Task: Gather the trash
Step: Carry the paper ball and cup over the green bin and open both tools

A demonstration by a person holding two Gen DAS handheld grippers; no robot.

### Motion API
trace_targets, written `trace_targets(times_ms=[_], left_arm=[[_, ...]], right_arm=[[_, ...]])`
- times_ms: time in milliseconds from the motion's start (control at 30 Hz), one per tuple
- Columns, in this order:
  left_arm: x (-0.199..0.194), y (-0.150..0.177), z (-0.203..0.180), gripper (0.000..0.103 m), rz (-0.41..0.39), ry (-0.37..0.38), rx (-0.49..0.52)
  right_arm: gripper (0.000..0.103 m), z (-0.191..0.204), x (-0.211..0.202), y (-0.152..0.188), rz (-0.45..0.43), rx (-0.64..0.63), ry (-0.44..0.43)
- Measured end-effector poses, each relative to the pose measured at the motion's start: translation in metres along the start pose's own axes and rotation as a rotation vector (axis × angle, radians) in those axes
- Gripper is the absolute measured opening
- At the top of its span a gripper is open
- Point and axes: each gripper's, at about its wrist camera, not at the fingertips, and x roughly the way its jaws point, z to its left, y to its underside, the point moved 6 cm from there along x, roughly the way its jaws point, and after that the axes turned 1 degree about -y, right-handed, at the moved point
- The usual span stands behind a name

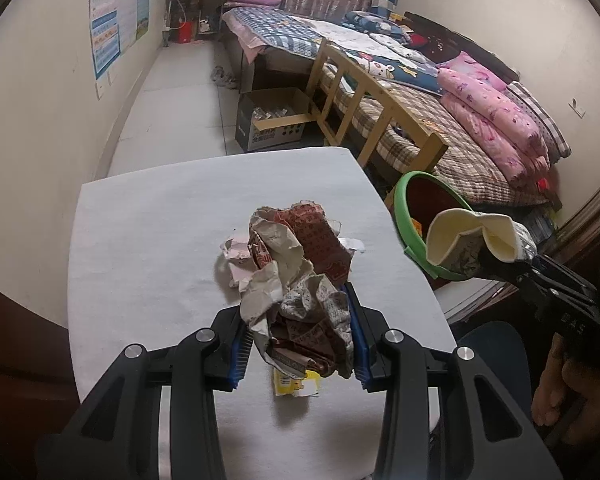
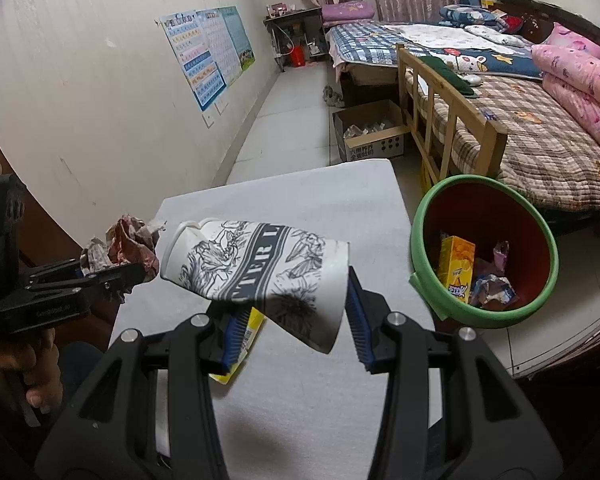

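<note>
My left gripper (image 1: 300,340) is shut on a crumpled wad of red and grey printed paper (image 1: 296,264), held above the white table (image 1: 148,248). In the right wrist view the same wad (image 2: 128,248) and left gripper (image 2: 112,276) show at the left. My right gripper (image 2: 296,332) is shut on a squashed paper cup (image 2: 260,264) with black floral print, lifted over the table; the cup (image 1: 468,240) shows its cream inside in the left wrist view. A yellow wrapper (image 1: 296,386) lies flat on the table under the grippers, its edge (image 2: 240,344) peeking out below the cup.
A green-rimmed red bin (image 2: 540,240) stands on the floor right of the table, holding a yellow carton (image 2: 458,268) and wrappers. A wooden bed frame (image 2: 452,120) and an open cardboard box (image 2: 368,132) lie beyond. A person's hands grip both handles.
</note>
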Motion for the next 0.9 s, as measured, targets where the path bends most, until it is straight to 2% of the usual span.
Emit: trace_targets(times_ms=[400, 900], left_arm=[[0.008, -0.009, -0.031, 0.038, 0.01, 0.007, 0.06], [0.037, -0.032, -0.106, 0.038, 0.032, 0.074, 0.164]], right_arm=[[0.043, -0.023, -0.006, -0.007, -0.029, 0.038, 0.005], [0.043, -0.1, -0.022, -0.022, -0.075, 0.133, 0.066]])
